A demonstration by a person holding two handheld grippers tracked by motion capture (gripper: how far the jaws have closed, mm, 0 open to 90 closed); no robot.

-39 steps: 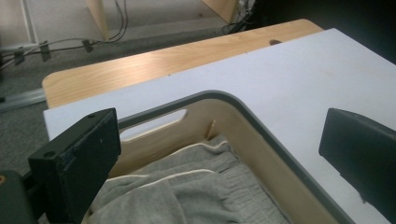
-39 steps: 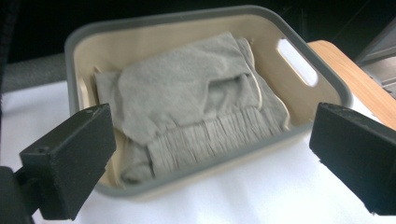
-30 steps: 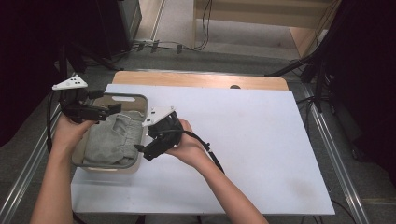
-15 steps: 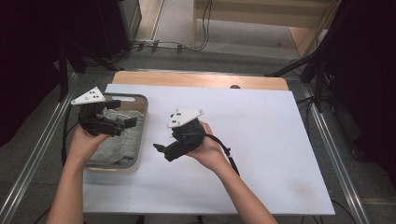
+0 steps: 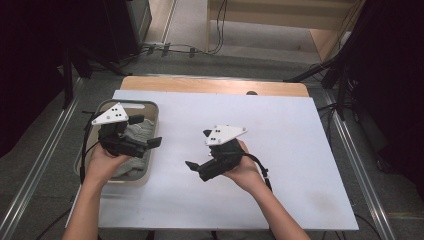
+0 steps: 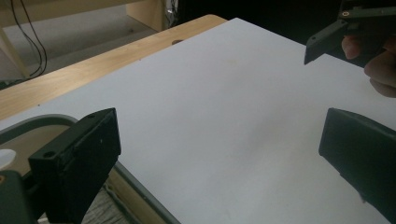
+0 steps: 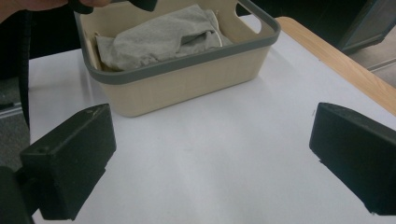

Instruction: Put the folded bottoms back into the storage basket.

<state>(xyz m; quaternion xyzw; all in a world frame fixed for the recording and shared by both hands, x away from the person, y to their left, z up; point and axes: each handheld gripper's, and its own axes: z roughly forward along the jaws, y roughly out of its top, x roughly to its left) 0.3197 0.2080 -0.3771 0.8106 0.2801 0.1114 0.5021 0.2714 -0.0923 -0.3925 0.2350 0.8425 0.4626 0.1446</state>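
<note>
Taking the beige basket (image 5: 148, 176) with the grey rim as the landmark: nearest the person, the right hand-held gripper (image 5: 199, 151) hangs over the bare white counter (image 5: 300, 150) to the basket's right, well apart from it, jaws spread wide and holding nothing. Its own view looks straight at the basket's side wall, with open counter between.

The left hand-held gripper (image 5: 146, 132) is held above the basket's right rim, pointing out over the counter. Its jaws are also wide apart and empty; one jaw sits just over the rim in the left gripper view.

Inside the basket lies a crumpled grey cloth (image 7: 163, 37), bunched toward one end and resting below the rim, touched by neither gripper.

Farther off, beyond the basket, a strip of bare wood edges the counter.

Likely risks: the basket looks light, so a jaw catching the rim on a downward reach could drag or tip it. The soft cloth could also snag on the rim or be pinched only partly and slip.
</note>
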